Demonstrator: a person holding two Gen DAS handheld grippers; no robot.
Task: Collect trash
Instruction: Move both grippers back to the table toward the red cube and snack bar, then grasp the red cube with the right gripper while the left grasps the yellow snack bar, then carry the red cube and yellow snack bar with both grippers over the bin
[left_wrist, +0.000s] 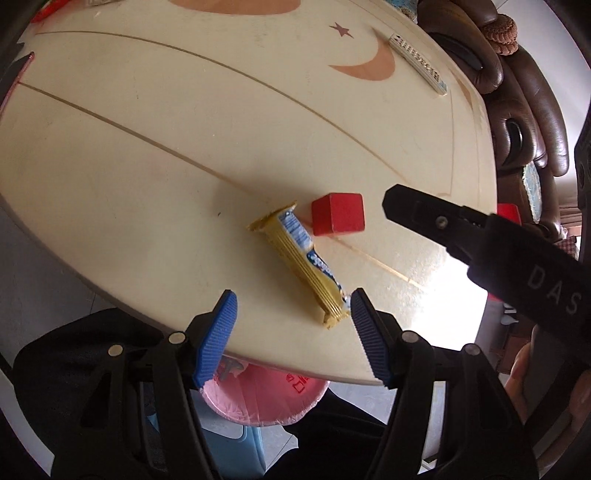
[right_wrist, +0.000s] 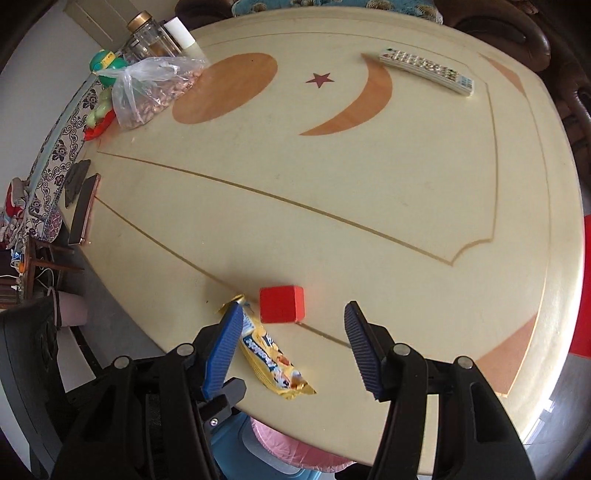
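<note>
A yellow and blue snack wrapper (left_wrist: 301, 260) lies on the cream table (left_wrist: 184, 147) near its front edge, beside a red cube (left_wrist: 338, 218). My left gripper (left_wrist: 293, 325) is open and empty, just short of the wrapper's near end. In the right wrist view the wrapper (right_wrist: 271, 360) lies between the fingers of my right gripper (right_wrist: 291, 347), closer to the left finger (right_wrist: 223, 347). That gripper is open and hovers over the wrapper and the red cube (right_wrist: 281, 304). A pink-lined trash bin (left_wrist: 266, 400) sits below the table edge; it also shows in the right wrist view (right_wrist: 295, 452).
A remote control (right_wrist: 426, 71) lies at the far right of the table (right_wrist: 369, 184). A plastic bag of nuts (right_wrist: 153, 92), jars and toys stand at the far left, with a phone (right_wrist: 83, 210) on the left edge. A brown sofa (left_wrist: 517, 110) is beyond the table.
</note>
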